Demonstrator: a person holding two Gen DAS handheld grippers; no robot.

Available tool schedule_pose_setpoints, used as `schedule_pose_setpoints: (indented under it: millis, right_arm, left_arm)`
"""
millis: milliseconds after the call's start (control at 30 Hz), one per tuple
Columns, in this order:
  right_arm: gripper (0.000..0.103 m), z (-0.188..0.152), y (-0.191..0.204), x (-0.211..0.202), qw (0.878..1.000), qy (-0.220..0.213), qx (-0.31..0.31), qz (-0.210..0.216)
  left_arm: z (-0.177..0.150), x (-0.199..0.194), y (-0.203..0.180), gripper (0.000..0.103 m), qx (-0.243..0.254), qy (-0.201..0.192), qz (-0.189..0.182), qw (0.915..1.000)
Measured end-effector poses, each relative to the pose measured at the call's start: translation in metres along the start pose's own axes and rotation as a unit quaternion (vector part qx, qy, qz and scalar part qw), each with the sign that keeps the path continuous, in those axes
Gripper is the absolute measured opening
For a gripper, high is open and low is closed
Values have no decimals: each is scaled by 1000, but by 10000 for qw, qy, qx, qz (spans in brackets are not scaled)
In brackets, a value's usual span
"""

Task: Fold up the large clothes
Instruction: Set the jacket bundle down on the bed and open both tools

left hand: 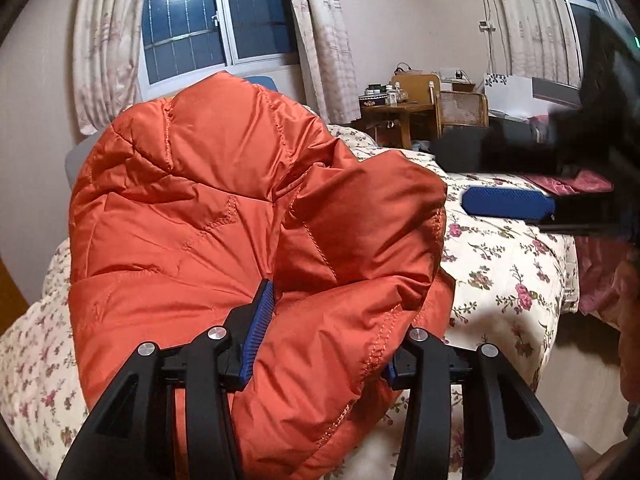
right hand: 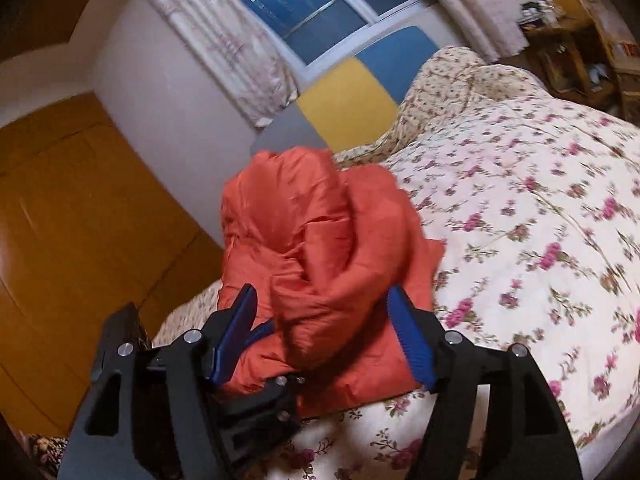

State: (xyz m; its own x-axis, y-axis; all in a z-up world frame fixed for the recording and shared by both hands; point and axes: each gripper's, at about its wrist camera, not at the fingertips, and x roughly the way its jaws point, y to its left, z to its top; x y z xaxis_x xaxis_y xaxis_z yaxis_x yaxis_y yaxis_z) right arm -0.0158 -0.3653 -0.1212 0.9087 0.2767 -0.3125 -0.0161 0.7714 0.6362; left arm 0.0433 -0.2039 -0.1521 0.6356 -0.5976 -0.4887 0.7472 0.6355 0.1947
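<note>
Orange quilted puffer jacket (left hand: 224, 216) bunched on floral-print bedspread (left hand: 504, 264), centre of both views. Left gripper (left hand: 320, 328) straddles jacket fold, lower centre. Right gripper (right hand: 324, 332) lower centre, jacket between fingers. Curtained window (left hand: 188, 20) behind, upper left. Wooden side table (left hand: 396, 114) upper right beyond bed.

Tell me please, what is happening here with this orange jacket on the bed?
A person is folding a puffy orange jacket on a bed with a floral bedspread, using a handheld gripper in each hand. The left gripper has a thick fold of the jacket between its fingers, pressed against them. The right gripper is open, with the bunched jacket in front of its fingers but not gripped. The jacket is a rounded heap, not yet a flat, neat fold.
</note>
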Motion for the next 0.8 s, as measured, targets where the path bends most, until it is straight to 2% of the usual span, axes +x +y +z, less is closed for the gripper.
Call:
schedule_pose_setpoints:
  millis: [67,100,133,200,300,433,500,600,700,800]
  right_arm:
    - [51,1,2,12,9996,203,-46,-188]
    - [36,1,0,21,9989,375,19,-280]
    - [27,0,-2,24,9984,429,67,-353]
    - [19,-1,-8,30,9966,577,161,-559]
    - [17,-11,-13,39,9914,889,-16,-960]
    - [16,-35,-19,47,9843,1012,-341,-1404]
    - [14,-43,-29,52,9826,1079,-251,-1493]
    - [14,-51,-45,55,9855,1035,-10,-1344]
    - [14,-51,-44,53,9860,1030,47,-1308]
    - [15,-53,-43,51,9861,1008,55,-1317]
  left_arm:
    - [-1,-1,-2,44,29,3,-9,10000]
    - [-2,-2,-2,44,30,-2,-20,10000]
    - [-3,-3,-1,44,21,0,-36,10000]
    - [-4,-5,1,44,23,-8,-85,10000]
    - [-5,-11,2,45,38,75,-212,9997]
    - [-11,-19,2,45,-19,219,-430,9988]
    - [-15,-25,1,45,-35,266,-541,9982]
    - [-22,-44,4,52,-214,53,-799,9966]
    - [-23,-58,19,53,-534,-47,-699,9961]
    - [-12,-57,44,53,-917,-85,-293,9953]
